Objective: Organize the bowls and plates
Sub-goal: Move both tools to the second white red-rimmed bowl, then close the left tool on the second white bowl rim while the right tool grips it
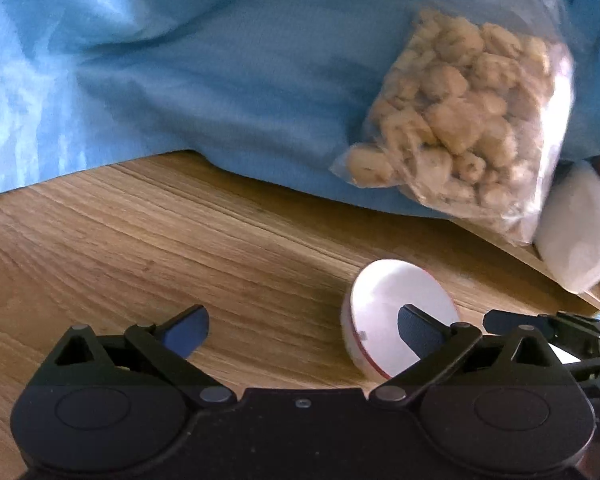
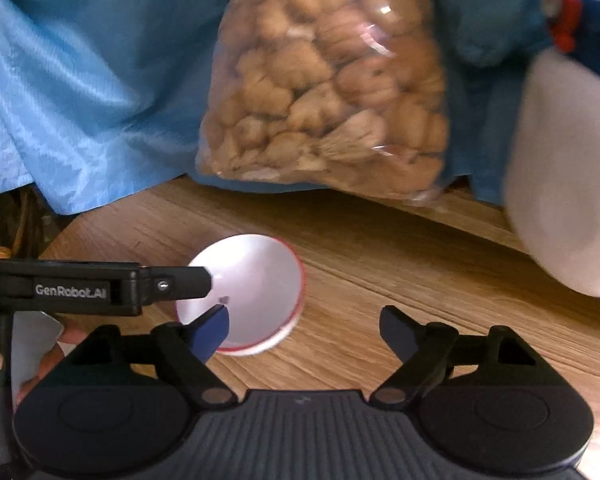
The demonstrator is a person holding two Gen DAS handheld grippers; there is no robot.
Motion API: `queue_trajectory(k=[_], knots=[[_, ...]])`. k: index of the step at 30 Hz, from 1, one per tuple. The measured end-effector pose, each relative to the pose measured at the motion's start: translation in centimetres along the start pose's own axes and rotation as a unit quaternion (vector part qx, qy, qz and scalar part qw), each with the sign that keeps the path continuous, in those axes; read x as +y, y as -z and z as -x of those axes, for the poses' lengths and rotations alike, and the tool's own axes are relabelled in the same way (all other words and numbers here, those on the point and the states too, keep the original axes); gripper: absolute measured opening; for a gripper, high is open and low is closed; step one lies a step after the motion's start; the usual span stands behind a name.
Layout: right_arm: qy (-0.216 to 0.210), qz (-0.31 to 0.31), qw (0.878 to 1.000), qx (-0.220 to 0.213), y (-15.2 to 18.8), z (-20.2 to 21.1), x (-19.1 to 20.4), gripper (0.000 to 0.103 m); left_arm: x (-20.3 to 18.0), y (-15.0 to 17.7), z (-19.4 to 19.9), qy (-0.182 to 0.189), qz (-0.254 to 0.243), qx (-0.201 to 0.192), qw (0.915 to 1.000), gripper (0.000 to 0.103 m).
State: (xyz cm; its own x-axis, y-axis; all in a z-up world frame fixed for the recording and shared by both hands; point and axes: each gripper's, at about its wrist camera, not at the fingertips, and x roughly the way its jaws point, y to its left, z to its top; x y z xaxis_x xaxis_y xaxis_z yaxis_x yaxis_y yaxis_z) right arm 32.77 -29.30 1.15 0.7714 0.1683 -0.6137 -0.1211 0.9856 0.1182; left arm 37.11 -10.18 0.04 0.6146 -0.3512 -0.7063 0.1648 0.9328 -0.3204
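My right claw [image 2: 304, 328] hung wide open, empty, over the wooden table [image 2: 380, 264]. The red-rimmed white bowl [image 2: 252, 292] sat at ten o'clock beside my left finger; a clear snack bag [image 2: 328, 80] leaned at twelve, a white roll [image 2: 564, 184] at two.

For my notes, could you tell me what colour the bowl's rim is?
Red, on a white bowl; clearest in the right wrist view.
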Motion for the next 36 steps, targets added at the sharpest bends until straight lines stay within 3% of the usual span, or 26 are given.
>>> queue_trajectory(k=[4,6,10,13,15,24,32,34,36], knots=[[-0.004,0.009,1.000,0.019,-0.7,-1.4,0.5,0.075,-0.3,0.2,0.0,0.004,-0.011,-0.003,0.9999,0.091],[-0.001,0.015,0.999,0.029,-1.0,-1.9,0.8,0.065,-0.4,0.3,0.2,0.010,-0.015,-0.009,0.9998,0.086],[-0.003,0.014,0.999,0.037,-1.2,-2.3,1.0,0.060,-0.3,0.2,0.1,0.034,-0.011,-0.010,0.9993,0.077],[-0.010,0.002,0.999,0.041,-1.1,-2.5,0.8,0.058,-0.1,0.1,0.2,0.047,-0.014,-0.005,0.9988,0.076],[-0.008,0.008,0.999,0.044,-1.1,-2.7,0.9,0.042,-0.2,0.1,0.0,0.049,-0.018,-0.003,0.9986,0.073],[-0.011,0.007,0.999,0.044,-0.9,-2.6,0.7,0.024,-0.2,0.3,-1.1,0.061,-0.020,0.007,0.9979,0.051],[-0.011,-0.010,0.999,0.040,-0.5,-2.2,0.2,0.023,-1.1,0.6,-1.6,0.056,-0.037,0.003,0.9977,0.047],[-0.011,-0.014,0.999,0.040,-0.5,-2.2,0.1,0.024,-1.2,0.7,-1.6,0.058,-0.038,0.005,0.9976,0.035],[-0.011,-0.023,0.999,0.041,-0.5,-2.2,-0.2,0.027,-1.6,0.8,-1.7,0.059,-0.046,0.004,0.9972,0.033]])
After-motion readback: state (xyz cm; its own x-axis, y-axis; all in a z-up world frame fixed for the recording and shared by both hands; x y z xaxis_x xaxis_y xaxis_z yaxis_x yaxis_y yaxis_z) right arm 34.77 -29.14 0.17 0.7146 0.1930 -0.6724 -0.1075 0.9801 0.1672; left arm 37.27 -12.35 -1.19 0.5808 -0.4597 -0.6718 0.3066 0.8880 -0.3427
